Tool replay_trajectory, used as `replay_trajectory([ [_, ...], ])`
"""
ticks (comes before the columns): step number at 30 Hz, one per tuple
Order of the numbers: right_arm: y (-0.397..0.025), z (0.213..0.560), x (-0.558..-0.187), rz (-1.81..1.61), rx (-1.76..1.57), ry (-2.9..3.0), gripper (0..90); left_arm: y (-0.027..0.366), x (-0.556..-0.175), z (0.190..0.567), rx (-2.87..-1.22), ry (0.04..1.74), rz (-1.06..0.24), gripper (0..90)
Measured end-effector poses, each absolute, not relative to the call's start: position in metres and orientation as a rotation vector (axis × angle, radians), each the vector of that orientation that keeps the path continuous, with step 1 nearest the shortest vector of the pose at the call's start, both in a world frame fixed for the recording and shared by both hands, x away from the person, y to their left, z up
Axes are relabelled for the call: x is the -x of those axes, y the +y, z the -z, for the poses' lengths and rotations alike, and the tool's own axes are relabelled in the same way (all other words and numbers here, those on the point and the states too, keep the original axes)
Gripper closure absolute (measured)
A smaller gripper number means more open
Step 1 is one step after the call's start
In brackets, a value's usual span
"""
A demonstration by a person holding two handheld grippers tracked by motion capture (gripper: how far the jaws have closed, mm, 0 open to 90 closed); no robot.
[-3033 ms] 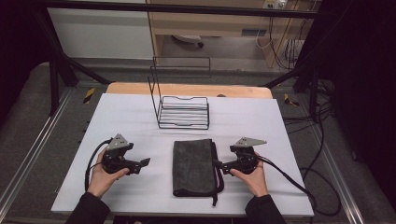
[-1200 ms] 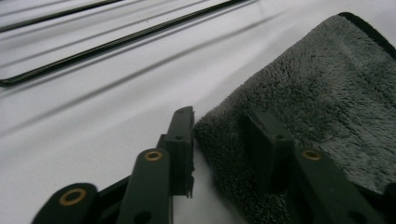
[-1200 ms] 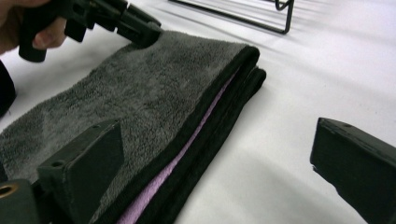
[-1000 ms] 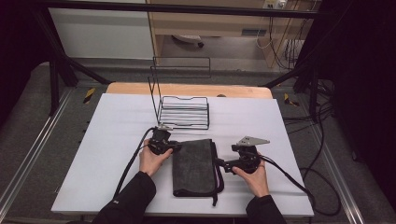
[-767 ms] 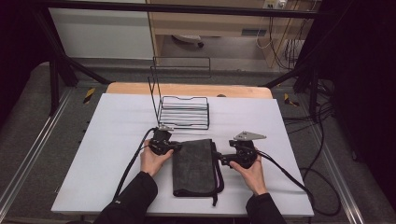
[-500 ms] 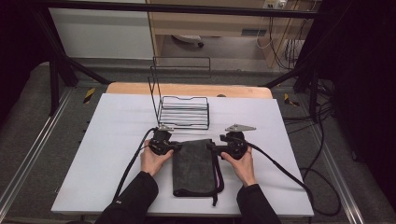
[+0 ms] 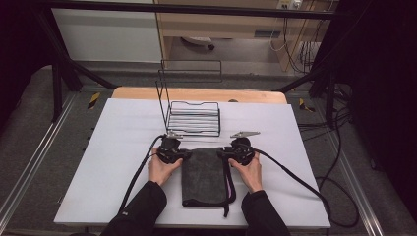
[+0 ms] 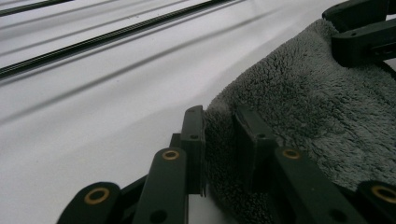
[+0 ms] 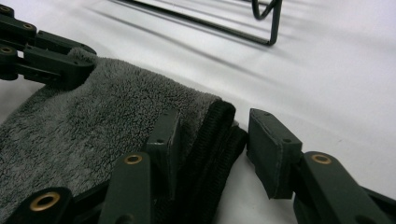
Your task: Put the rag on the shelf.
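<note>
A folded dark grey towel [image 7: 206, 178] lies flat on the white table [image 7: 113, 147], its short edge facing away from me. My left gripper [image 7: 178, 154] is at the towel's far left corner. In the left gripper view [image 8: 219, 135] its jaws stand close together with the towel [image 8: 317, 107] corner bunched between them. My right gripper [image 7: 232, 152] is at the far right corner. Its jaws [image 9: 215, 135] stand wide apart around the thick folded edge of the towel [image 9: 84, 121], one pad on top of the pile and the other beside it on the table.
A black wire rack [image 7: 193, 117] stands just beyond the towel, with a tall wire frame on its left side. Its base wires [image 9: 266, 23] lie close ahead of the right gripper. Cables trail from both grippers across the table.
The left gripper came from the table's left side to the towel's far left corner and stayed there. The right gripper moved forward and left, up to the towel's far right corner.
</note>
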State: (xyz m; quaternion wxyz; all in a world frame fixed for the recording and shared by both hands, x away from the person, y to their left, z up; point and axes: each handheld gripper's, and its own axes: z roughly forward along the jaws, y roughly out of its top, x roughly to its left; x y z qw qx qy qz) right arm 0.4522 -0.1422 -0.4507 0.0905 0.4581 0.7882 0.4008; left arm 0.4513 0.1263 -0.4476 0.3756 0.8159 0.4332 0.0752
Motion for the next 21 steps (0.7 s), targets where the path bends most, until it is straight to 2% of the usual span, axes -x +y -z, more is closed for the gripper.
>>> replay_trajectory([
  [8, -0.1429, 0.4515, -0.4554, -1.203, -1.433, 2.375, 63.1, 0.1268, -0.4513, 0.4479, -2.083, 1.106, -0.188, 73.5],
  [14, -0.1429, 0.4512, -0.4562, -1.222, -1.469, 2.397, 72.7, 0.1259, -0.4505, 0.4474, -2.084, 1.104, -0.197, 73.8],
  [21, -0.1438, 0.4489, -0.4546, -1.232, -1.480, 2.386, 76.2, 0.1283, -0.4510, 0.4455, -2.064, 1.123, -0.171, 77.8],
])
